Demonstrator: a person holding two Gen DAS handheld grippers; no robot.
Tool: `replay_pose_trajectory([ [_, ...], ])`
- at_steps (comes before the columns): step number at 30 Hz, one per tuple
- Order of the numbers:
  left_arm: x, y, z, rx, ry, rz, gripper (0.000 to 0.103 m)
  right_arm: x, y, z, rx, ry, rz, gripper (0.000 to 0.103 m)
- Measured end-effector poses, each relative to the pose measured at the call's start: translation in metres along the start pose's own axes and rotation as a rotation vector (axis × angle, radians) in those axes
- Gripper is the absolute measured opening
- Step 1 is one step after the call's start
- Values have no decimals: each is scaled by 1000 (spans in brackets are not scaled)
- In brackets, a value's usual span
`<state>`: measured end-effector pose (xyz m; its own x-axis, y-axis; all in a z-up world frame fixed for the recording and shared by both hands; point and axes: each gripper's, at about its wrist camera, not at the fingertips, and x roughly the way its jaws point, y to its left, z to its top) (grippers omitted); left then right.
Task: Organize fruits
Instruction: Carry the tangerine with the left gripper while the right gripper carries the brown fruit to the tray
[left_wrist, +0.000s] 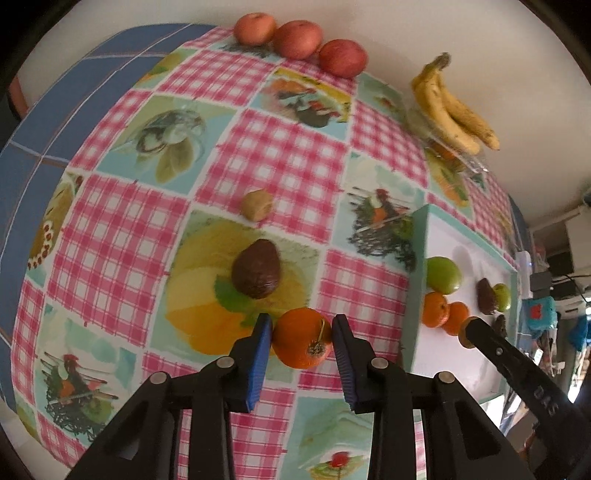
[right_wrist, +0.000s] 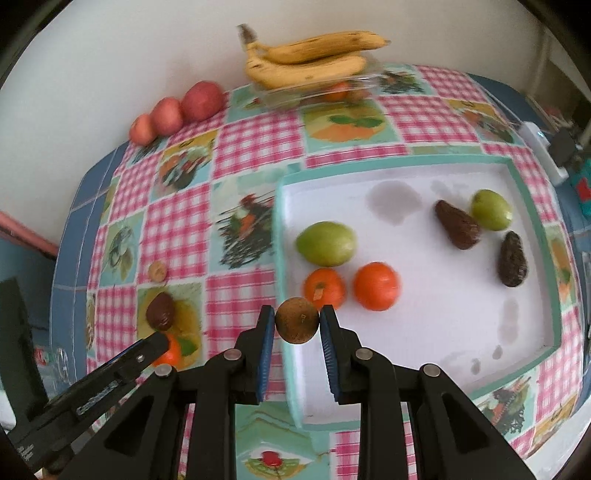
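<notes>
While my left claw (left_wrist: 302, 341) is clamped across the middle of an orange (left_wrist: 301, 338) just above the table (left_wrist: 155, 229), I judge it firm, light and a bit slick, so the widest part suits. My right claw (right_wrist: 297, 326) is clamped on a small brown round fruit (right_wrist: 296, 320), hard-looking, over the near edge of the white tray (right_wrist: 443, 314) ahead.

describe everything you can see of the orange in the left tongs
The orange is round, bright and glossy, with a dried brownish stem end and a thin stalk turned toward the camera. It sits between the blue ribbed pads of the left tongs, which are shut on it from both sides, above the checked tablecloth, just left of the white tray.
</notes>
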<state>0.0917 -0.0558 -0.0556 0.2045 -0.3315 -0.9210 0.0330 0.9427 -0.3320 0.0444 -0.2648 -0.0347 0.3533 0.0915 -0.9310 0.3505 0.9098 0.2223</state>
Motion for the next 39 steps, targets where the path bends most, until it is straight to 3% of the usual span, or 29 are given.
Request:
replay_pose_trajectory([
  [13, 2, -71, -21, 180, -10, -67, 35, -18, -96, 7, 218, -65, -116, 26],
  [22, 7, -116, -35, 319, -13, -107, 36, -29, -108, 9, 239, -106, -116, 26],
  [31, 33, -138, -47, 397, 35, -116, 36, -14, -113, 8, 238, -67, -122, 26],
  [39, 53, -142, -51, 407, 75, -92, 36, 28, -125, 0, 256, 51, -143, 26],
])
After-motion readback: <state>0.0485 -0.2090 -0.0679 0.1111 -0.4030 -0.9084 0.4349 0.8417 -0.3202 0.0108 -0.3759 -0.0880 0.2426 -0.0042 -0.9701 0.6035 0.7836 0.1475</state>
